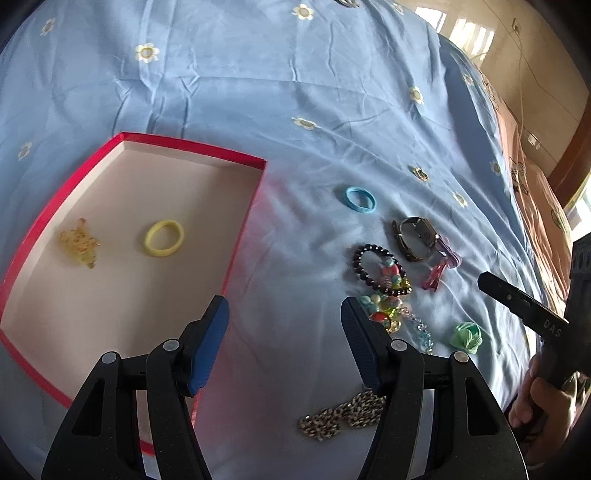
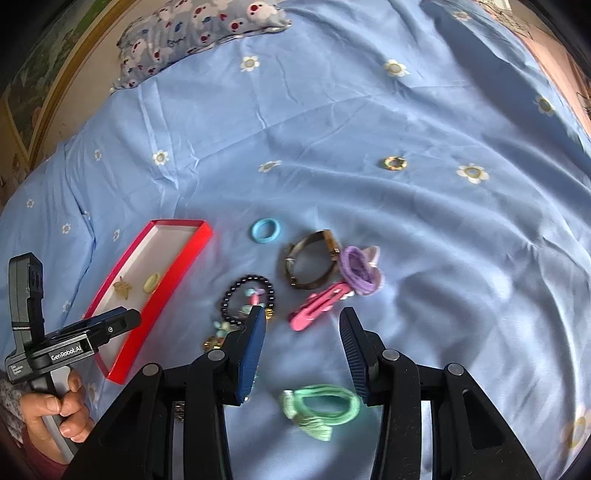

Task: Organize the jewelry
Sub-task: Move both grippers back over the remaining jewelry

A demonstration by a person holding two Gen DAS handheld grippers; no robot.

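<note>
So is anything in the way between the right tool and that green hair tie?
Nothing visible blocks it. The green hair tie lies on the blue sheet just below the open right tool, with bare sheet around it. The pink clip and the beaded bracelets lie farther up, off to the side.

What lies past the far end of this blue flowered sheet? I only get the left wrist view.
Observer: A pillow with a red and blue print rests at the head of the blue flowered sheet.
Operator: And that crumpled green thing at my lower right?
Observer: It is a mint-green elastic hair tie, a loop with a small bow, lying just below the open, empty right hand-held gripper.
Operator: Who carries the left hand-held gripper?
Observer: A person's hand wraps around its grey handle.
</note>
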